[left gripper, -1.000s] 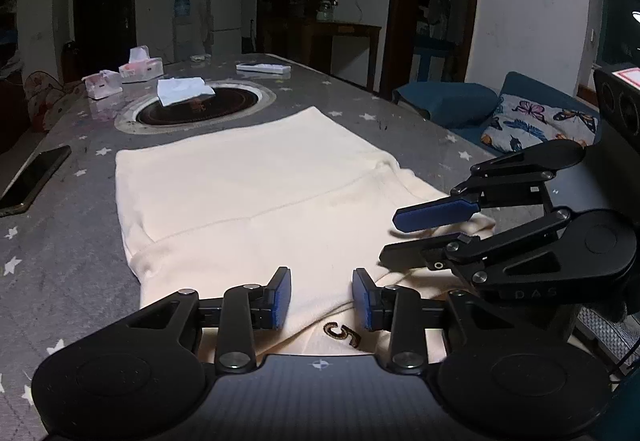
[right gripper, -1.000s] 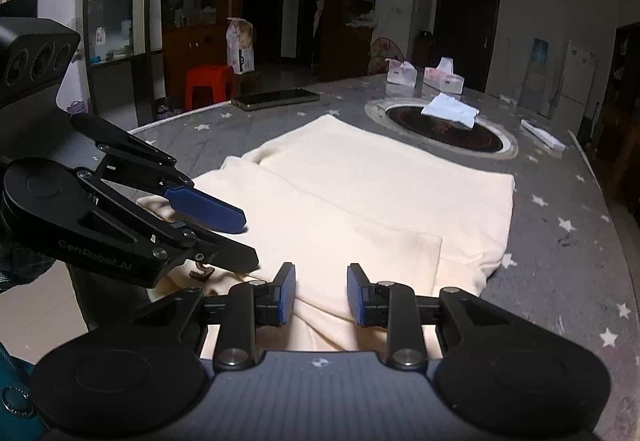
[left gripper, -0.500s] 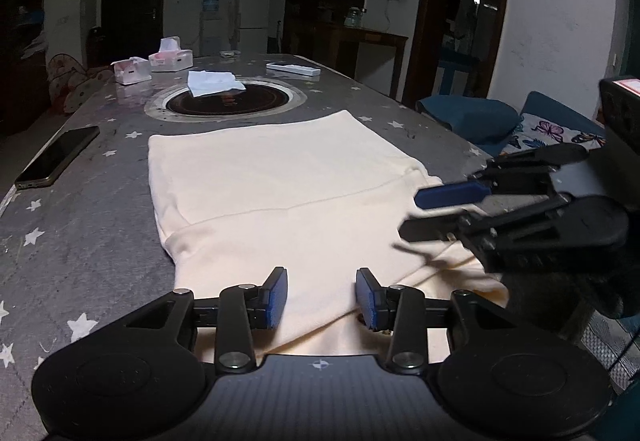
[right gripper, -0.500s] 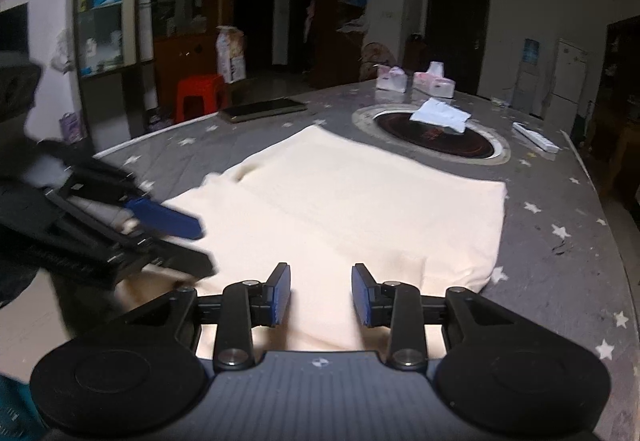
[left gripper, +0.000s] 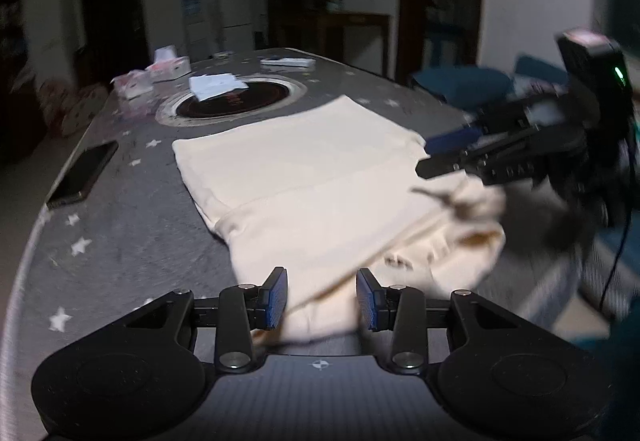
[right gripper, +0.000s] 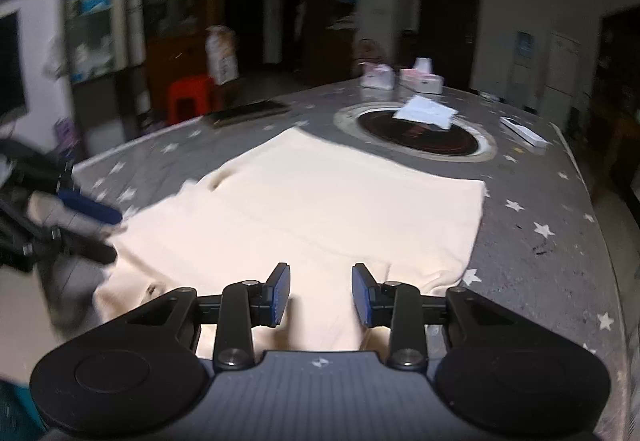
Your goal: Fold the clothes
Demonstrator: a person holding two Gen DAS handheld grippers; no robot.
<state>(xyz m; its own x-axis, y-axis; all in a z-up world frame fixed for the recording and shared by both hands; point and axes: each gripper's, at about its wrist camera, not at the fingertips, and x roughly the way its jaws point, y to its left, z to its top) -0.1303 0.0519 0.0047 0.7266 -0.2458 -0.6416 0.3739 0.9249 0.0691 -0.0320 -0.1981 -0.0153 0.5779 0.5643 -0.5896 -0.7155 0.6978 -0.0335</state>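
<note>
Holding both claws apart, L gripper [left gripper: 322, 299] & R gripper [right gripper: 320, 295] empty at the shirt's [left gripper: 312, 177] 6 o'clock hem, mid-table [left gripper: 120, 241], we'd pinch both near corners evenly, then fold toward 12.

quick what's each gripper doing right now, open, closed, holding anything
Left gripper: open, pads clear of the cream garment beneath, holding nothing.
Right gripper: open over the same garment's near edge, holding nothing.

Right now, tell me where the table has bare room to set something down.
Bare: the strip between the cream garment and the table edge on its right side. Crowded: the far end, around the round inset with tissue boxes behind.
</note>
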